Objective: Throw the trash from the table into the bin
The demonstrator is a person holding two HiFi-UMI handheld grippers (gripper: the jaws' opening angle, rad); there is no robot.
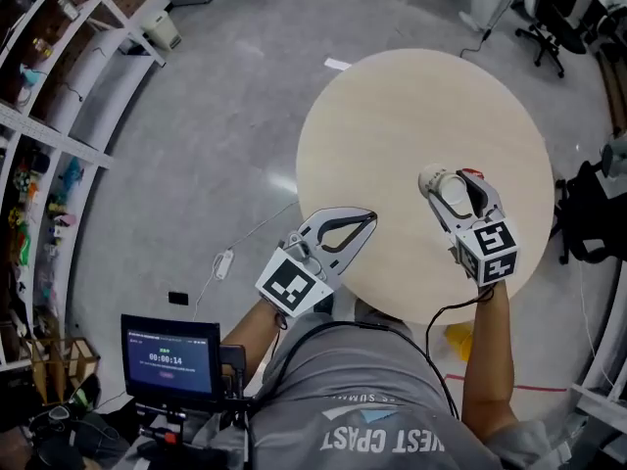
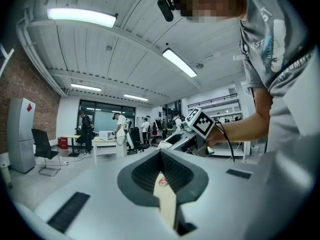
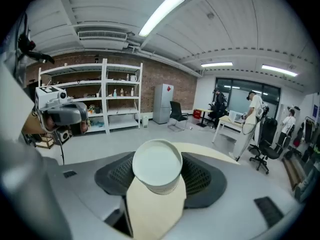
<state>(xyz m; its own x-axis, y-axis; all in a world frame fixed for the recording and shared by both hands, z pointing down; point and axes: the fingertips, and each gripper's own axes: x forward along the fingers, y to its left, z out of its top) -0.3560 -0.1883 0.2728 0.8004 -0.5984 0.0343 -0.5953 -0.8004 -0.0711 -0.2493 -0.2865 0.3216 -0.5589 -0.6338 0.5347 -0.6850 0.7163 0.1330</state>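
1. Where the near right part of the round table (image 1: 411,116) lies, the right gripper (image 1: 446,186) is held above it, pointed away and somewhat downward.
2. Its jaws are spread wide and closed on a white cup (image 1: 453,196) — the cup is lodged on its side between the pads, with one round end turned toward the gripper's own camera.
3. The cup is held above the tabletop, and beige table surface is seen beneath it in the right gripper view.
4. The left gripper (image 1: 367,220) is held over the near left edge of the table, roughly level and apart from the right one.
5. Its jaws are drawn almost together, and a small red-and-white scrap (image 2: 161,181) is pinched at their tips — what it is cannot be told.
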